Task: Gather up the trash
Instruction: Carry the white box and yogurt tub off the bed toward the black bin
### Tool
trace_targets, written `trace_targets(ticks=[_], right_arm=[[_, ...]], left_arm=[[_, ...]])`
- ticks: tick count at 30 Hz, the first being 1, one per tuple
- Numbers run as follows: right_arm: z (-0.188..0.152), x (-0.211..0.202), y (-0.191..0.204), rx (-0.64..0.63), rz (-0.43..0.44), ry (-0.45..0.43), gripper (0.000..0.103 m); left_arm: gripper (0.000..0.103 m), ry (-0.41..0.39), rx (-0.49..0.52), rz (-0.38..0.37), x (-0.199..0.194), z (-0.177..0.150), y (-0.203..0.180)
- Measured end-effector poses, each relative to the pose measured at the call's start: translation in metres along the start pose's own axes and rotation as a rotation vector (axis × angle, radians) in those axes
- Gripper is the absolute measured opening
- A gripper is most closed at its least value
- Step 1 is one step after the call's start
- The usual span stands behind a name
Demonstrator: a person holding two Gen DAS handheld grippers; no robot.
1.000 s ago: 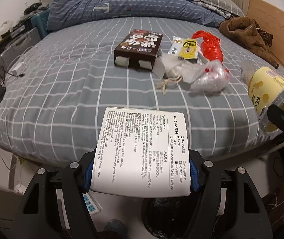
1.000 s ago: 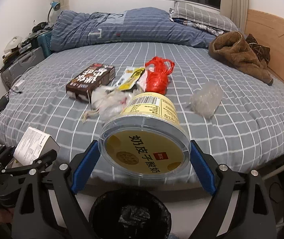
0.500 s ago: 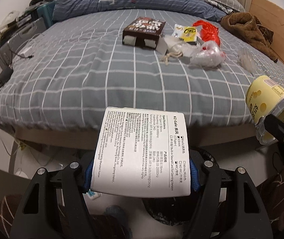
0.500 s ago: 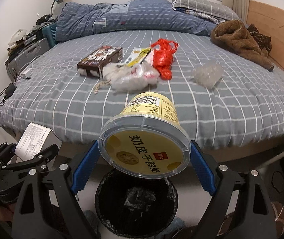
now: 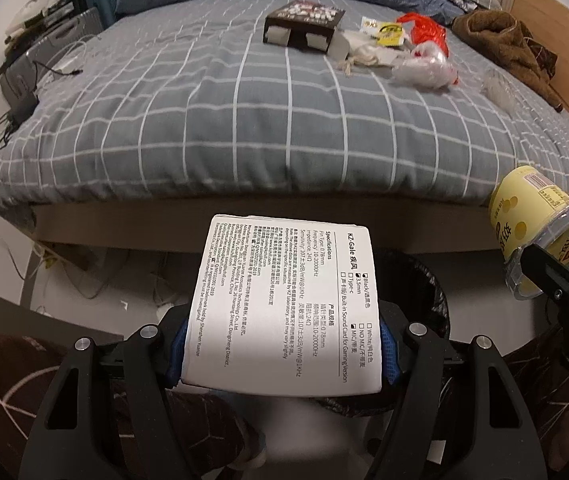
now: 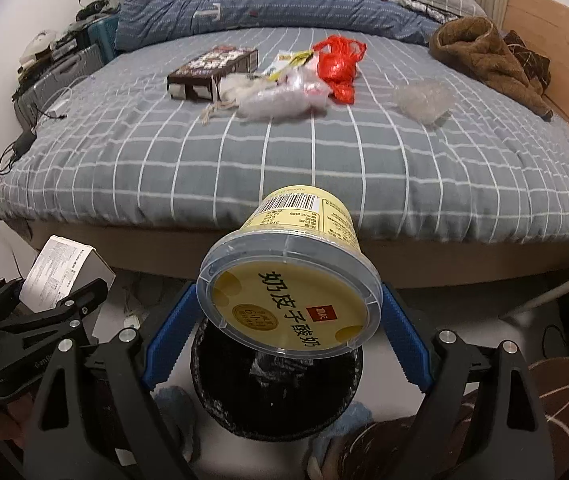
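Note:
My left gripper (image 5: pixel 282 344) is shut on a white printed box (image 5: pixel 284 308), its blue pads pressing on both sides. The rim of a black trash bin (image 5: pixel 424 292) shows just behind the box. My right gripper (image 6: pixel 286 332) is shut on a yellow yogurt cup (image 6: pixel 296 264), lid facing the camera and tilted above the black bin (image 6: pixel 276 400). On the bed lie a brown carton (image 6: pixel 212 68), a red plastic bag (image 6: pixel 338 64), a clear crumpled bag (image 6: pixel 280 98), a yellow sachet (image 6: pixel 288 62) and a wad of clear wrap (image 6: pixel 424 98).
The grey checked bed (image 6: pixel 324 168) fills the view ahead, its wooden edge just past the bin. A brown garment (image 6: pixel 488 56) lies at the far right by the headboard. Cables and a suitcase (image 6: pixel 56 76) crowd the left side. Brown patterned slippers (image 6: pixel 556 384) are beside the bin.
Both grippers have drawn back from the bed and sunk, each keeping hold of its item. The bed edge has receded, and the black bin now sits beneath them.

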State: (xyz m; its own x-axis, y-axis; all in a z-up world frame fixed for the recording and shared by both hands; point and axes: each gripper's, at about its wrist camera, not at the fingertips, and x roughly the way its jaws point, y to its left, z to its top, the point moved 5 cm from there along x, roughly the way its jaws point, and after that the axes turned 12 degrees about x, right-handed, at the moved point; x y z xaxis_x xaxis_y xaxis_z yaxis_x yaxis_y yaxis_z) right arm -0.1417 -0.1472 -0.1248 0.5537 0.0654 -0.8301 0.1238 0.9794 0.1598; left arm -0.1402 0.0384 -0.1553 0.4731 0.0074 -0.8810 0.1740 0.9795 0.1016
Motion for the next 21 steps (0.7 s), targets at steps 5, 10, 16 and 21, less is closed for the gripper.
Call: trace_targets(ticks=[5, 10, 16, 21], right_arm=[[-0.014, 0.020, -0.002, -0.013, -0.015, 0.054, 0.084], [-0.024, 0.043, 0.001, -0.016, -0.012, 0.113, 0.084], [-0.034, 0.071, 0.003, -0.024, -0.028, 0.170, 0.084], [-0.037, 0.099, -0.002, -0.011, -0.051, 0.217, 0.084]], left_arm=[[0.069, 0.038, 0.003, -0.035, 0.014, -0.009, -0.004], [0.069, 0.085, 0.029, -0.030, 0.039, -0.016, -0.010], [0.069, 0.129, 0.050, -0.014, 0.071, -0.016, -0.015], [0.069, 0.175, 0.051, -0.020, 0.095, -0.020, -0.016]])
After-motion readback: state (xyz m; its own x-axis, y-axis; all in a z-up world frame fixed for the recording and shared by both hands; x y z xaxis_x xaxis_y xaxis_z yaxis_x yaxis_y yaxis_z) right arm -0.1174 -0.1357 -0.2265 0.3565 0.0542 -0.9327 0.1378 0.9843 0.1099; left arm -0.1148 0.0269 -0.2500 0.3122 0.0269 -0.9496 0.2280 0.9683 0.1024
